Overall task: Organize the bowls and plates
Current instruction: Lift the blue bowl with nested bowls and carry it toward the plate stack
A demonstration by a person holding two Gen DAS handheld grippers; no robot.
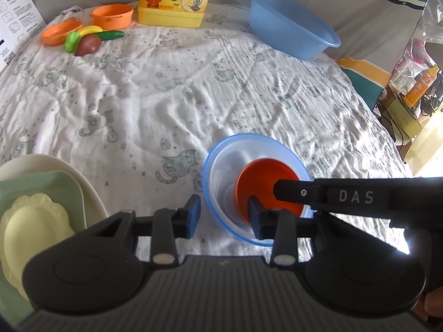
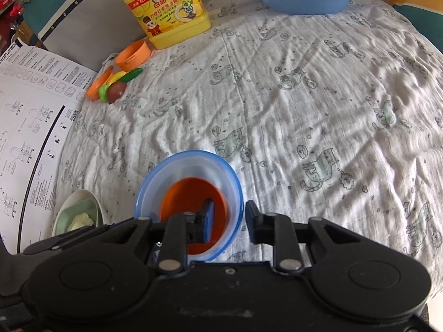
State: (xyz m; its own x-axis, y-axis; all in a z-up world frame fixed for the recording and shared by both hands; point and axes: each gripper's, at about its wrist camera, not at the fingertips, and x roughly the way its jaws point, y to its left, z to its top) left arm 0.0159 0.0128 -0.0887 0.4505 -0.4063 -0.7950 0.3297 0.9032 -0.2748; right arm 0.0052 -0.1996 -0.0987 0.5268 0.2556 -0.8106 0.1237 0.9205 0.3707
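Two grippers met at one clear bowl (image 1: 218, 166) with a blue rim, which sat on the cat-print cloth (image 1: 155, 91) with an orange bowl (image 1: 263, 185) nested inside it. The left gripper (image 1: 224, 215) straddled the clear bowl's near-left wall, one finger outside and one inside, its jaws narrow; whether the pads pressed the wall could not be told. The right gripper (image 2: 230, 222) straddled the right wall in the same way, one finger down in the orange bowl and the other outside the rim, jaws also narrow. To the left lay a stack of plates (image 1: 41, 202): yellow on green on white. Farther back stood a blue basin (image 1: 290, 33), a yellow detergent jug (image 1: 174, 0) and orange toy dishes (image 1: 110, 16) with toy vegetables (image 1: 88, 41).
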